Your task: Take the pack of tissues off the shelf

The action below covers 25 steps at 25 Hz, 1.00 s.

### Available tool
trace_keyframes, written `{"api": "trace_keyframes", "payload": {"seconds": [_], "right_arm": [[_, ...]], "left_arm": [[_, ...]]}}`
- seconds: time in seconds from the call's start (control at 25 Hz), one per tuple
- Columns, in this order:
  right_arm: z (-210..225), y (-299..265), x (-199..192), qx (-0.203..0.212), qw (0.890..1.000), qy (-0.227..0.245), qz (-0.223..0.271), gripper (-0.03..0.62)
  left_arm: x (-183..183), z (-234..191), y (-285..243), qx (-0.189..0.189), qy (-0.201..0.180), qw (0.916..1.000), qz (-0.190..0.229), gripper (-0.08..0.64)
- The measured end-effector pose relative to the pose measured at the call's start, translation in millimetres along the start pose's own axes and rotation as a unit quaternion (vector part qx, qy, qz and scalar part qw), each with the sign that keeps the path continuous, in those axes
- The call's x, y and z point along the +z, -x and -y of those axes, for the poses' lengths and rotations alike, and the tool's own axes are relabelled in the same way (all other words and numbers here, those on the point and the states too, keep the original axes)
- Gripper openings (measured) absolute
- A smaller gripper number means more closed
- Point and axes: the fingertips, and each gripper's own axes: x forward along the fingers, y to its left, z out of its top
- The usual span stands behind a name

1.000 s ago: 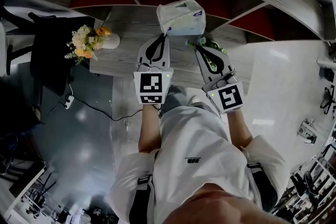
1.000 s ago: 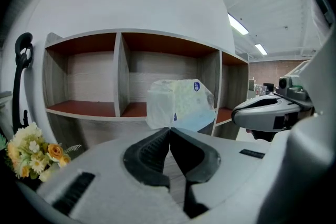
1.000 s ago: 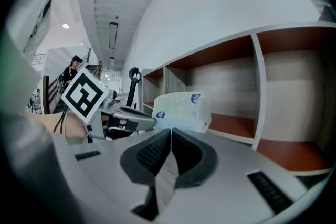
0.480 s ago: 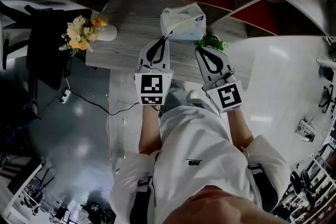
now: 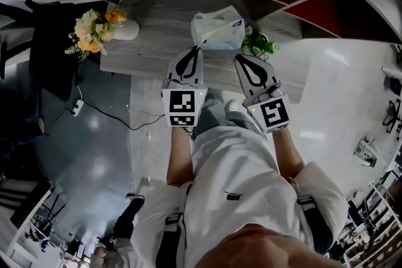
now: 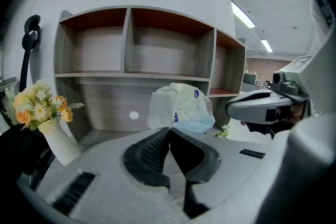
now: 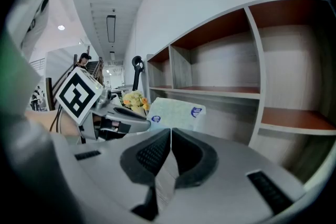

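Left gripper: my left gripper (image 6: pixel 169 129) has its jaws pressed together, pinching the bottom edge of the pack of tissues (image 6: pixel 181 106), which rises straight from the jaw tips.
Pack of tissues: it is off the shelf (image 6: pixel 126 39), held up in the air in front of the middle compartments and above the table (image 5: pixel 157 63). It sits tilted, its pale wrap crinkled, with a small blue mark near one upper corner.
Right gripper: my right gripper (image 7: pixel 170 130) is closed tip to tip and I see nothing between the jaws. It sits just beside the left one, apart from the pack, which shows ahead of it and to the left.
Shelf: grey wood frame with reddish boards. From the left gripper view I count three compartments across the top row and a shelf board under them.
Table: grey wood grain, directly below both grippers in the head view.
Vase: a white vase (image 5: pixel 130 31) of yellow and orange flowers (image 5: pixel 91 31) stands at the table's left end, well apart from the pack.
Plant: a small green plant (image 5: pixel 259 44) sits on the table just right of the pack, near my right gripper's tips.
Floor: a black chair (image 5: pixel 53 53) stands left of the table, and a black cable (image 5: pixel 110 124) trails across the glossy floor.
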Motion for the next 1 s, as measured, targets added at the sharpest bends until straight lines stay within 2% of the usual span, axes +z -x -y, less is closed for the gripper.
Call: {"api": "trace_keyframes", "payload": {"seconds": [1.0], "right_arm": [[-21,-27,-69,0.019,0.998,-0.016,-0.051,0.028]], "left_arm": [[-115,-16,-6,0.013,0.043,0.9959,-0.078,0.032]]}}
